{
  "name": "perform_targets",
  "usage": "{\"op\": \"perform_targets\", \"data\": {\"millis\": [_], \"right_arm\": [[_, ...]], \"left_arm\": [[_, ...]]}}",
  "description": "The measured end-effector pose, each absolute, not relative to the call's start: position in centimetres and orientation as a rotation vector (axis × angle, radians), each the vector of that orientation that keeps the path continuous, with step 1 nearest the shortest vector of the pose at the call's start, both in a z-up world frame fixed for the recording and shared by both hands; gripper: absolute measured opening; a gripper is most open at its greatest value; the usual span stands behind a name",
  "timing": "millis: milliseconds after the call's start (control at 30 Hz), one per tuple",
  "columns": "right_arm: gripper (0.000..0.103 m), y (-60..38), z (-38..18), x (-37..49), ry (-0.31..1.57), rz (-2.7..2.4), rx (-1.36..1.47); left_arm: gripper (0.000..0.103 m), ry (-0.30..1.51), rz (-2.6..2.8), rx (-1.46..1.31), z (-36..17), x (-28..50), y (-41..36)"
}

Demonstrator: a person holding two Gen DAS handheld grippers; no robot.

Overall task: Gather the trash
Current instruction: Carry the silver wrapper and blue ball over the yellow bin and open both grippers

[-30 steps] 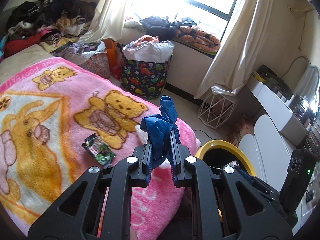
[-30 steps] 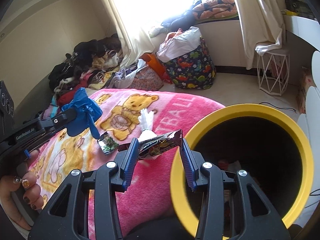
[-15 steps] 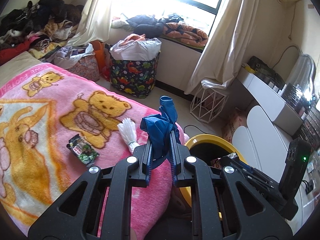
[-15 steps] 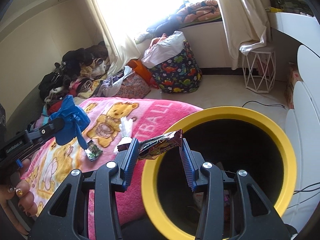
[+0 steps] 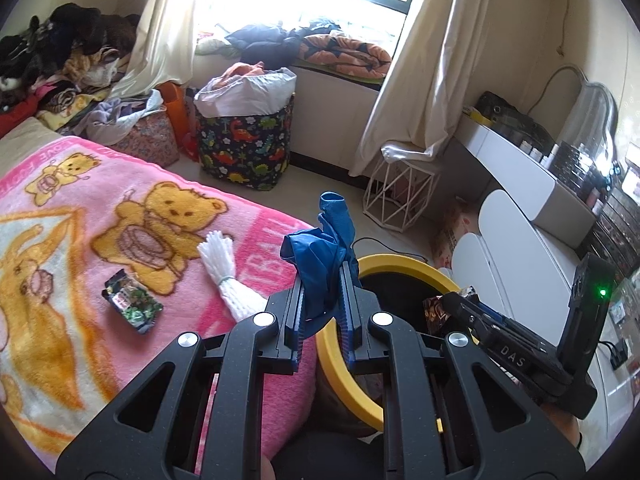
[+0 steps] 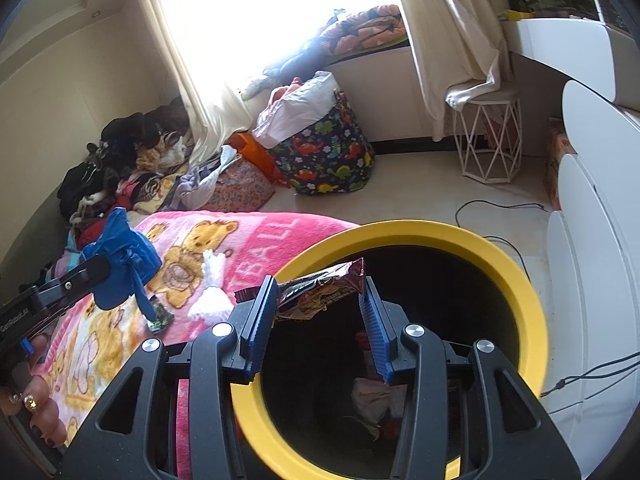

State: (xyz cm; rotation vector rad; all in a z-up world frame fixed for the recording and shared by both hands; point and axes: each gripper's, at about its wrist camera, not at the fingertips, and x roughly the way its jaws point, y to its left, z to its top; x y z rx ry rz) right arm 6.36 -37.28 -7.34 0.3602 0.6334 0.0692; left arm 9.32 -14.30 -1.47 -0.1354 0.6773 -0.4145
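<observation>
My left gripper (image 5: 321,280) is shut on a crumpled blue plastic bag (image 5: 325,252), held over the bed edge next to the yellow-rimmed trash bin (image 5: 394,265). My right gripper (image 6: 318,296) is shut on a dark red snack wrapper (image 6: 320,286) and holds it over the bin's open mouth (image 6: 532,300). Trash lies at the bin's bottom (image 6: 372,396). A small green wrapper (image 5: 133,306) and a white tied bundle (image 5: 228,270) lie on the pink bear blanket (image 5: 80,220). The left gripper with the bag also shows in the right wrist view (image 6: 120,258).
A dinosaur-print laundry basket (image 5: 245,146) and a white wire stool (image 5: 402,188) stand on the floor by the window. White chair backs (image 5: 516,264) and a desk are right of the bin. Clothes are piled at the bed's far left (image 5: 60,52). A cable crosses the floor (image 6: 500,206).
Both grippers have moved right toward the bin. The right gripper with the snack wrapper has gone from over the blanket to over the bin's mouth. Both stay shut.
</observation>
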Motion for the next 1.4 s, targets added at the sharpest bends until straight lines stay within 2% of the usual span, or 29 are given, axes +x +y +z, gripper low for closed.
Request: {"op": "perform_targets", "data": {"millis": [700,1167,1200,1233,1267,1300,1367,1400], "right_arm": [[0.041,-41.6,-8.0,5.5,0.625,-0.039,0.419],[0.042,-43.1,-9.2,5.5,0.654,-0.066,0.453],[0.043,-43.2,-9.3,5.5,0.657,-0.067,0.456],[0.048,-43.3,-9.4,5.6,0.661,-0.069,0.464],[0.053,-43.3,-9.4,5.5,0.662,-0.073,0.473],[0.056,-43.5,-9.4,5.5,0.660,-0.079,0.482],[0.067,-43.7,-9.4,5.5,0.660,-0.089,0.489],[0.070,-43.7,-9.5,5.4,0.659,-0.093,0.492]], "left_arm": [[0.010,0.723,-0.521,-0.060,-3.1,8.3,-19.7],[0.010,0.822,-0.607,-0.016,-6.8,7.9,-23.3],[0.012,0.828,-0.610,-0.012,-6.9,7.9,-23.6],[0.014,0.835,-0.610,-0.008,-7.2,7.9,-23.7],[0.022,0.837,-0.606,-0.007,-7.3,8.0,-23.8],[0.036,0.838,-0.600,-0.014,-7.4,8.0,-23.7],[0.057,0.837,-0.589,-0.043,-7.5,8.2,-23.1],[0.061,0.834,-0.580,-0.057,-7.5,8.3,-22.8]]}}
